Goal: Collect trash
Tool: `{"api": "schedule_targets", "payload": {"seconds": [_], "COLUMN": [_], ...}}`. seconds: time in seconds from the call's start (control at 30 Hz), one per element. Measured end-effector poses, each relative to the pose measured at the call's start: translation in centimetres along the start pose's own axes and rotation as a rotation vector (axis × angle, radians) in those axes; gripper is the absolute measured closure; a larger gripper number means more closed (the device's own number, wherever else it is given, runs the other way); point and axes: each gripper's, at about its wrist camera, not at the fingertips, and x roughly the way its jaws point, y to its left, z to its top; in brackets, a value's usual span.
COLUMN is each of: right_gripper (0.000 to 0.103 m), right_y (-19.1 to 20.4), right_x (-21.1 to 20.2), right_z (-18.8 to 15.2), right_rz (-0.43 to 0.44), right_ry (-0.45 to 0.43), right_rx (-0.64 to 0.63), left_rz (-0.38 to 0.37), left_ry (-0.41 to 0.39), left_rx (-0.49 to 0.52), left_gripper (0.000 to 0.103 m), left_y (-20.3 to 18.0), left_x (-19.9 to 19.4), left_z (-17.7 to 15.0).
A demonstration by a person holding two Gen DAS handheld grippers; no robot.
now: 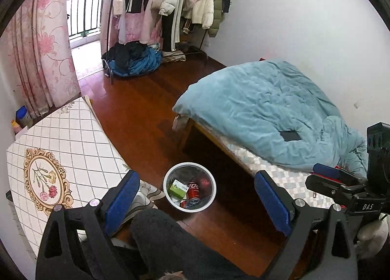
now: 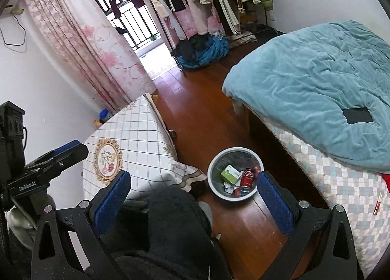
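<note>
A white round trash bin (image 1: 167, 191) (image 2: 212, 182) stands on the wooden floor between the table and the bed. Inside it lie a green box (image 1: 177, 188) (image 2: 229, 174), a red cola can (image 1: 193, 189) (image 2: 247, 178) and other scraps. My left gripper (image 1: 197, 190) is open and empty, held above the bin. My right gripper (image 2: 195, 188) is open and empty, also above the bin and my dark-trousered knee (image 2: 175, 209). Each gripper shows in the other's view: the right (image 1: 326, 175), the left (image 2: 65, 151).
A table with a checked floral cloth (image 1: 73, 138) (image 2: 136, 131) stands left. A bed with a blue quilt (image 1: 268, 109) (image 2: 316, 80) stands right; a small red tube (image 2: 377, 203) lies on its mattress. A clothes rack (image 1: 170, 0) and a pink curtain (image 1: 41, 48) are at the back.
</note>
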Motion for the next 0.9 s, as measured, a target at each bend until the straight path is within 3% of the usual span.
{"api": "schedule_targets", "payload": {"seconds": [0.9], "right_gripper": [0.0], "right_y": [0.1], "right_x": [-3.8], "right_z": [-1.1], "right_rz": [-0.003], "right_ry": [-0.012], "right_rx": [-0.004], "left_rz": [-0.068], "left_ry": [-0.003], "left_rx": [0.045], "left_gripper": [0.003], "left_y": [-2.2], "left_x": [-1.5], "left_z": [-0.3]}}
